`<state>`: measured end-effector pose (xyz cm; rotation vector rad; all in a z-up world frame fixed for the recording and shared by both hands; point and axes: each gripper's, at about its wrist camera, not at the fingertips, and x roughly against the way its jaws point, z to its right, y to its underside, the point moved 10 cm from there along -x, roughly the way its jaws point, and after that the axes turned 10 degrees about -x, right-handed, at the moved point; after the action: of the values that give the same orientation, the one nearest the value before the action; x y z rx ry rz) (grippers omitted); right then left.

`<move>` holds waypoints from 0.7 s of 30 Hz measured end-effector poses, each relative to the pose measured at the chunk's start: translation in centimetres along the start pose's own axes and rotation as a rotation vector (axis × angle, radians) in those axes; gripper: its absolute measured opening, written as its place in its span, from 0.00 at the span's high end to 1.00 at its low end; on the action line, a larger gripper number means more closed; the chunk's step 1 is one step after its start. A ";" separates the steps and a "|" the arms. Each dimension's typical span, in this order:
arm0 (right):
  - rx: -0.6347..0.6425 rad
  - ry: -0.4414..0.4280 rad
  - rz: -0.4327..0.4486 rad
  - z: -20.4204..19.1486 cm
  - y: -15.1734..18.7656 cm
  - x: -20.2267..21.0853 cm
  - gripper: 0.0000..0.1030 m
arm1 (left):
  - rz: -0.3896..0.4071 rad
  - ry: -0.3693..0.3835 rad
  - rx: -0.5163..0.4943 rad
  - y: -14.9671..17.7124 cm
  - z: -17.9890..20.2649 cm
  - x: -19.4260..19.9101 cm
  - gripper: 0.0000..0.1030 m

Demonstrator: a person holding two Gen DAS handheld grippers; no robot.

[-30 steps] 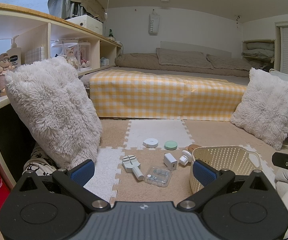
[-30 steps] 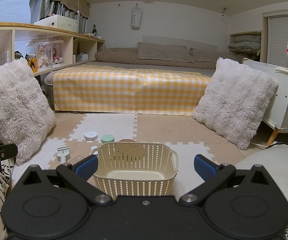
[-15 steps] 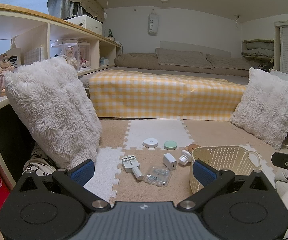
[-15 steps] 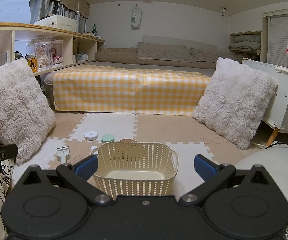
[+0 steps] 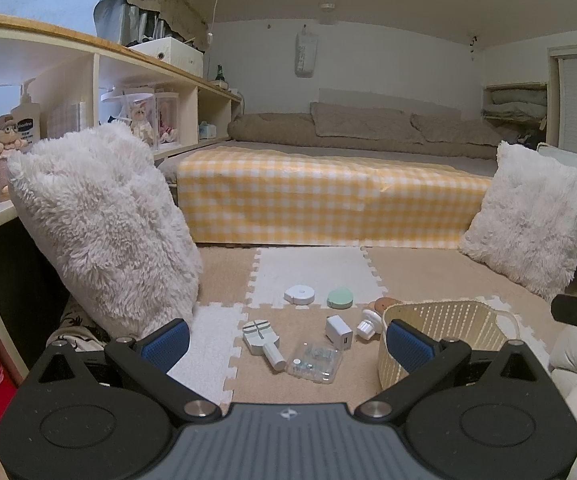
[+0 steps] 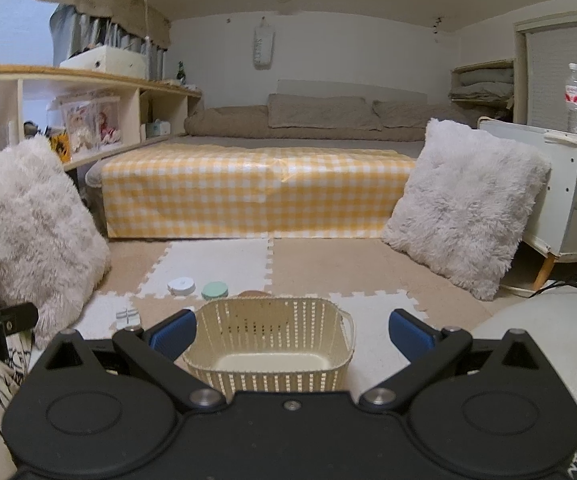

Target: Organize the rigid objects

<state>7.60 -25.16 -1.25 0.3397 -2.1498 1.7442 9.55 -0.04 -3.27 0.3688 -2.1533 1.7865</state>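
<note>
Presently: basket (image 6: 268, 344) on the mat, nothing in it. Left of basket: charger (image 5: 339, 331), clear box (image 5: 314, 362), white tool (image 5: 261, 340), white knob (image 5: 367, 324). Beyond basket: white disc (image 5: 299, 294), green disc (image 5: 339, 298). Left gripper (image 5: 288, 340), fingers wide apart, holding nothing. Right gripper (image 6: 291, 330), likewise spread, basket between its fingers.

Dim, warm indoor light, even, soft shadows only. Cool daylight upper left of both claws, by the curtain (image 5: 148, 20). Strong fisheye bending, black vignette corners. Far wall slightly soft; no glare, no motion blur.
</note>
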 end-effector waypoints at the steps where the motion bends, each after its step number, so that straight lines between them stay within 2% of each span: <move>1: -0.011 -0.008 -0.004 0.1 -0.2 -0.1 0.00 | 0.001 0.000 0.001 -0.1 0.0 -0.2 0.00; 13: -0.051 -0.005 0.003 1.6 -4.3 -4.1 0.00 | 0.017 -0.003 -0.002 -2.5 -0.3 -3.0 0.00; 21: -0.149 0.010 -0.099 4.0 -5.3 -9.4 0.00 | -0.022 -0.014 0.018 -3.6 -1.2 -7.5 0.00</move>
<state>17.81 -30.56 -1.14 0.3895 -2.2010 1.5194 17.95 0.43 -2.80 0.4089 -2.1350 1.7981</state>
